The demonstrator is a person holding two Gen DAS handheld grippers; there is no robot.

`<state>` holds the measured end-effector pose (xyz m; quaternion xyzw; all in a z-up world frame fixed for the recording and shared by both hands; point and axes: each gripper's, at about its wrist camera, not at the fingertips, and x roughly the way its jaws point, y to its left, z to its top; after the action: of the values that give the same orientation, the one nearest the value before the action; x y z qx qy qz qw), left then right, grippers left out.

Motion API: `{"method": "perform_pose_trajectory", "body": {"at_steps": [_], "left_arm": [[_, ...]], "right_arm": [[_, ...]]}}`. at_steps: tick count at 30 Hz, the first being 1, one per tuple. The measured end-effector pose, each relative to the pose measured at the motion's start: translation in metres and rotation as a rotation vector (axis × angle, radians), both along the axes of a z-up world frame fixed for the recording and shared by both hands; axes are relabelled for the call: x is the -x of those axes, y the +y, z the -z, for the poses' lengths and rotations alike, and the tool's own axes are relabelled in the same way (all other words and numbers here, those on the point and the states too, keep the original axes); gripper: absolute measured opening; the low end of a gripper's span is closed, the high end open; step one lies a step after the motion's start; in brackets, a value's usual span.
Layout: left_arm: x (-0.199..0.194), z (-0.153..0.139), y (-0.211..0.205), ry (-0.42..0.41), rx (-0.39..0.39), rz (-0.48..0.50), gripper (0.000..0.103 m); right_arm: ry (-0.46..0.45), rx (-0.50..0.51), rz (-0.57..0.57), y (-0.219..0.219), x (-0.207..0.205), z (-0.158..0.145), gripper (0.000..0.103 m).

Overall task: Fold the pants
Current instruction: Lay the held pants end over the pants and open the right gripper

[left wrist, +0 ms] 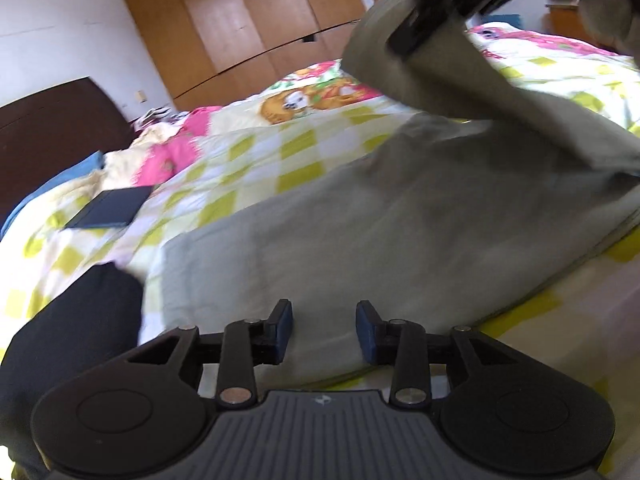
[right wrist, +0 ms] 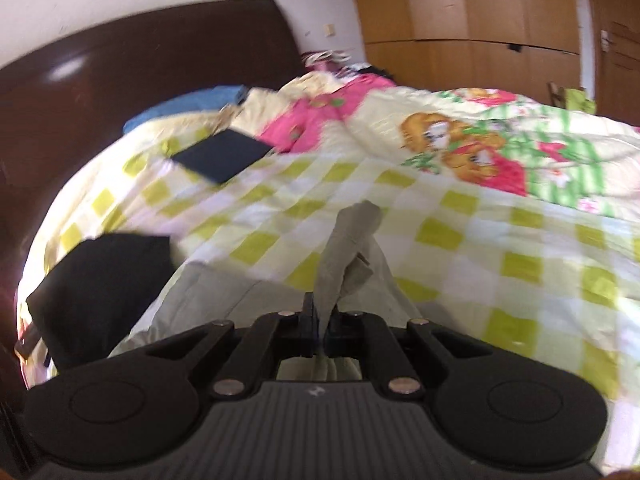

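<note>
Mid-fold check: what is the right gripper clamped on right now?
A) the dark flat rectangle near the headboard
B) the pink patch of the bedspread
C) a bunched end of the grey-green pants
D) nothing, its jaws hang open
C: in the right wrist view the right gripper is shut on a bunched end of the grey-green pants, lifted off the bedspread.

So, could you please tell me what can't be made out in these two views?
- Left wrist view: the right gripper is blurred and cut off by the top edge.
- Right wrist view: the grey-green cloth pants below the fingers, hidden by the gripper body.
- Both views: what the black folded item is.
</note>
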<state>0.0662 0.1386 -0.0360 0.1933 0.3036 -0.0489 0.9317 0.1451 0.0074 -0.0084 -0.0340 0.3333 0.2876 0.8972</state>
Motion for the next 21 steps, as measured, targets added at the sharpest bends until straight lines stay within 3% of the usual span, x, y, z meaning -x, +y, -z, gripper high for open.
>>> {"method": "perform_pose_trajectory", "body": {"at_steps": [3,9,14,17,21], "left_arm": [[0.007,0.004,0.015,-0.005,0.03,-0.016,0.05],[0.018,0.014,0.037,-0.003,0.156,-0.028,0.05],[0.018,0.016,0.048,-0.004,0.243,-0.035,0.05],[0.017,0.016,0.05,-0.004,0.266,-0.029,0.05],[0.02,0.016,0.052,-0.008,0.271,-0.019,0.05]], "right_arm": [[-0.028,0.103,-0.083,0.048,0.016,0.016,0.004],[-0.073,0.198,-0.143,0.09,0.029,0.022,0.004],[-0.173,0.171,-0.115,0.107,0.032,0.003,0.004],[-0.209,0.214,-0.189,0.132,0.038,0.006,0.004],[-0.189,0.299,-0.345,0.169,0.047,0.03,0.005]]}}
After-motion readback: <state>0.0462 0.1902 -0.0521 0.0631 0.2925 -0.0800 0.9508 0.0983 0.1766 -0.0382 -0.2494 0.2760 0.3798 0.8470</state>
